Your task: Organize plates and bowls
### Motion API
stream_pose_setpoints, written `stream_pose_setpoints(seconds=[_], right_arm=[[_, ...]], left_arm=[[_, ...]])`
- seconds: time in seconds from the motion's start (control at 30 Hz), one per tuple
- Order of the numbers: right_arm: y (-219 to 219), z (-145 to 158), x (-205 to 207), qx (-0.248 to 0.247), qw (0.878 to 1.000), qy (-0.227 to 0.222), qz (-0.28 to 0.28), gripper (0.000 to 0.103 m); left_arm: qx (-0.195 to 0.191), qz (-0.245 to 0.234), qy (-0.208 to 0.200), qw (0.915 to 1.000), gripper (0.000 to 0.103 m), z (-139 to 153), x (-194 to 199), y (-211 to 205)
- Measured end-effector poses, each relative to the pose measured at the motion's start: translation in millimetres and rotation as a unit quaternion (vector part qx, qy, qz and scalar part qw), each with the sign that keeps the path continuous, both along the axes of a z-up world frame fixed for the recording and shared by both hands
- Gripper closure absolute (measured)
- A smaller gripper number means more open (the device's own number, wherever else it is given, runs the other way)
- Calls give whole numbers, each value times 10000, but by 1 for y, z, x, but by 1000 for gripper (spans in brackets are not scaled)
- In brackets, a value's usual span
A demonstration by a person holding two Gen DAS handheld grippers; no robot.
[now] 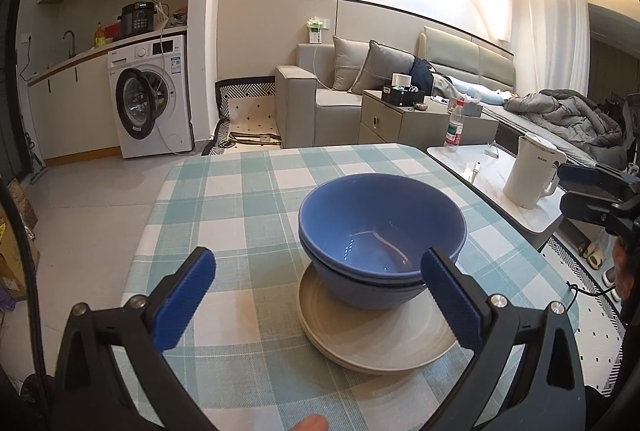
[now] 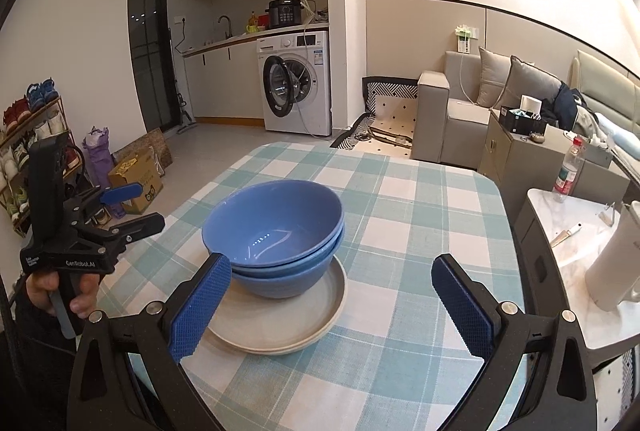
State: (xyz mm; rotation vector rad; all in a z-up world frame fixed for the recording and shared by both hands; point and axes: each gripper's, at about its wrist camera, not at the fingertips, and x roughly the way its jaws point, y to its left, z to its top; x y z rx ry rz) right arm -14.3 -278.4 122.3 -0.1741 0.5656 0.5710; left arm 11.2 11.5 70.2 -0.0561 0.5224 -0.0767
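Two blue bowls (image 1: 382,231) sat nested on the stacked beige plates (image 1: 372,335) just ahead of the left tool (image 1: 316,301) — stacking looked done. Both the left and right tool (image 2: 332,305) stood wide open, empty, above the bench (image 2: 420,215).

Blue bowls (image 1: 382,231), beige plates (image 1: 372,343), teal-and-white checked tablecloth (image 1: 240,199), blue-padded black gripper (image 1: 316,295).

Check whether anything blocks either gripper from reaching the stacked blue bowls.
Nothing visible does. The blue bowls sit nested on the beige plates, with only bare checked tablecloth around them. The left gripper and right gripper are both open and empty, facing the stack. The kettle stands off on the side table.
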Motion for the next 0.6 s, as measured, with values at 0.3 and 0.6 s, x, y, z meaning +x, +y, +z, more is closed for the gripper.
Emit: stream_pose_setpoints(seconds=[0.3,0.6], right_arm=[[-23,15,-11,-53,9996,-156,-224,1],[-20,-6,-9,21,9999,-84,-72,1]], left_arm=[[-24,80,-1,10000,0,-4,-11,7],[213,71,-211,9995,0,-13,-16,7]])
